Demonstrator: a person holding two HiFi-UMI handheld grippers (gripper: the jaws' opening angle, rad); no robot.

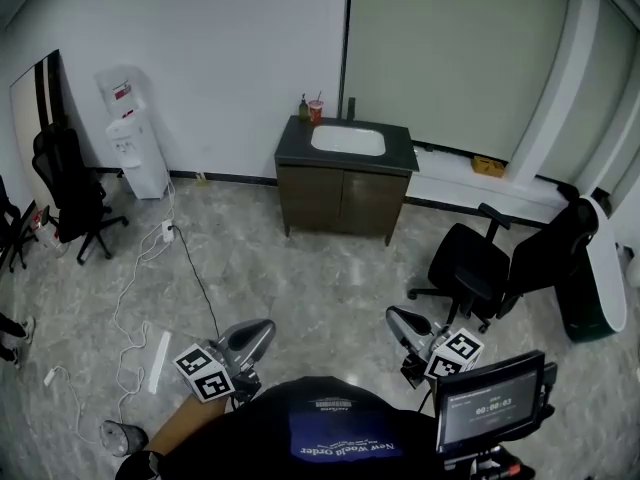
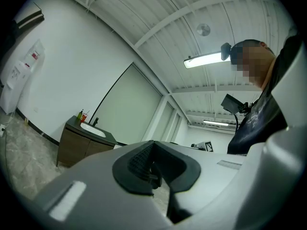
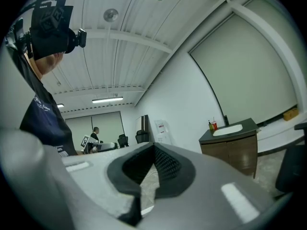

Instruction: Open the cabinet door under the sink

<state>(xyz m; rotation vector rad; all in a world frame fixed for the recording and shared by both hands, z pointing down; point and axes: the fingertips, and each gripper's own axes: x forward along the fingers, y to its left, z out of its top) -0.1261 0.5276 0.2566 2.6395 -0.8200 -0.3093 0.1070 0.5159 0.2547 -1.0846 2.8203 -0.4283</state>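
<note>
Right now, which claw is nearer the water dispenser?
Left. The left claw is across the floor from the water dispenser; the right claw is farther right, near the black chair.

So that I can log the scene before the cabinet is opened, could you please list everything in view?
sink cabinet: one, dark brown with a white basin, against the far wall, doors closed
cup: one, red, back left of the countertop
bottle: one, dark, just left of the cup
water dispenser: one, white, by the wall left of the cabinet
left office chair: one, black, far left
right office chair: one, black, right of the cabinet
cables: white, trailing over the floor at left
box: one, yellow, on the low ledge at right
screen: one, dark, bottom right
left gripper: grey, fingers shut, empty
right gripper: grey, fingers shut, empty
</note>
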